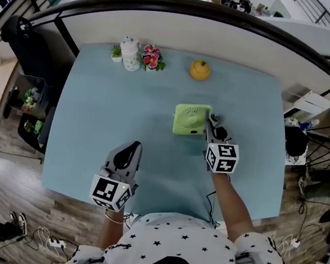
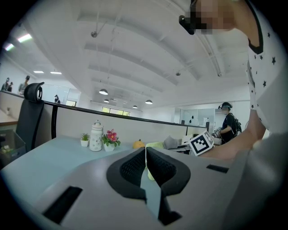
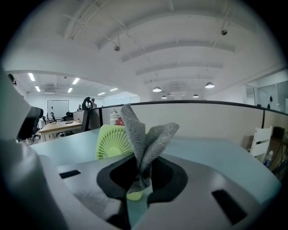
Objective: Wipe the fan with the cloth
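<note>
**Head view.** A small green fan [image 1: 191,120] is shown upright near the middle of the pale blue bench [image 1: 94,119], with its grille turned toward the person. The right gripper [image 1: 214,123] is held just beside the fan's right edge, and a grey cloth [image 1: 213,119] is pinched in it. The left gripper [image 1: 130,150] is held over the near part of the bench, well apart from the fan. A white jar [image 1: 130,54], potted flowers [image 1: 151,57] and an orange ornament [image 1: 199,69] are ranged along the far edge.

**Left gripper view.** The jaws are seen pressed together with nothing between them. The fan is glimpsed beyond their tips.

**Right gripper view.** The jaws are closed on the lower fold of the cloth, which rises above them in two loose flaps. The fan's round grille is seen just behind it, to the left.

**Handling.** The cloth is judged soft and limp, so little pressure is passed on unless it is bunched against the surface. The fan is judged light, thin plastic that is easily slid or tipped by a push. It is best steadied by its outer frame or base with the free gripper, not by the slatted grille
</note>
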Action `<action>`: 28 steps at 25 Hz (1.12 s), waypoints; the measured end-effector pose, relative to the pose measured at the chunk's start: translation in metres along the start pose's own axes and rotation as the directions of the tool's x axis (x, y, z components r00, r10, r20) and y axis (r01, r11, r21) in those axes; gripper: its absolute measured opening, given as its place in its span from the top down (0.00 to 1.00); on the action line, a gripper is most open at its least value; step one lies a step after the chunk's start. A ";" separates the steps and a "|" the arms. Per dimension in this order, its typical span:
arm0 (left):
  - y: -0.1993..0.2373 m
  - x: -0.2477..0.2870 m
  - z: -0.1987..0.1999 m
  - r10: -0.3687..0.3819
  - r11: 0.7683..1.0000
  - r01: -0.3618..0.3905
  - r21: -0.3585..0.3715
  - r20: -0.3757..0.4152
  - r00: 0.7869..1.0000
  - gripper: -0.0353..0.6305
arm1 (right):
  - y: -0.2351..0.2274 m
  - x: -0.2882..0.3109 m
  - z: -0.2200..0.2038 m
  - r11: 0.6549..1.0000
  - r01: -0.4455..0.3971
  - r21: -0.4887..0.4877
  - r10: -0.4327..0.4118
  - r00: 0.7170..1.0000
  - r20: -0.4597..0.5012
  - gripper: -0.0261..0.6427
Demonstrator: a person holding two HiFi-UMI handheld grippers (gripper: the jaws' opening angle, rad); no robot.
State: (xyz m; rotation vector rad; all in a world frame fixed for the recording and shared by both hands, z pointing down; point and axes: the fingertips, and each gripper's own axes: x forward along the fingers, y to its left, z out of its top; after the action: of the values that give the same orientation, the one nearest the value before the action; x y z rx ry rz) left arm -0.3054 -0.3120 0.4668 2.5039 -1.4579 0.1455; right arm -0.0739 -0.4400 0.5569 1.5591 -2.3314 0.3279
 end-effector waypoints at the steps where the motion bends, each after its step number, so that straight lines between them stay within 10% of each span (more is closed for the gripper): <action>1: 0.000 0.000 0.000 -0.001 1.000 0.001 0.000 0.000 1.000 0.90 | -0.005 0.000 -0.003 1.000 0.014 0.008 -0.014 1.000 -0.007 0.90; 13: 0.000 0.001 0.000 -0.008 1.000 0.008 -0.008 0.000 1.000 0.90 | 0.000 -0.003 0.006 0.997 0.011 0.072 -0.013 1.000 0.024 0.90; 28: 0.007 -0.006 -0.002 0.011 1.000 -0.011 -0.011 -0.005 1.000 0.90 | 0.117 0.020 -0.010 0.962 -0.264 -0.064 0.263 0.964 -0.033 0.90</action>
State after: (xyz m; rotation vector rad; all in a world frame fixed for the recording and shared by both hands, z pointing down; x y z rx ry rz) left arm -0.3141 -0.3099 0.4688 2.4848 -1.4669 0.1453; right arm -0.1882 -0.4089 0.5721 1.2072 -2.5063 0.3218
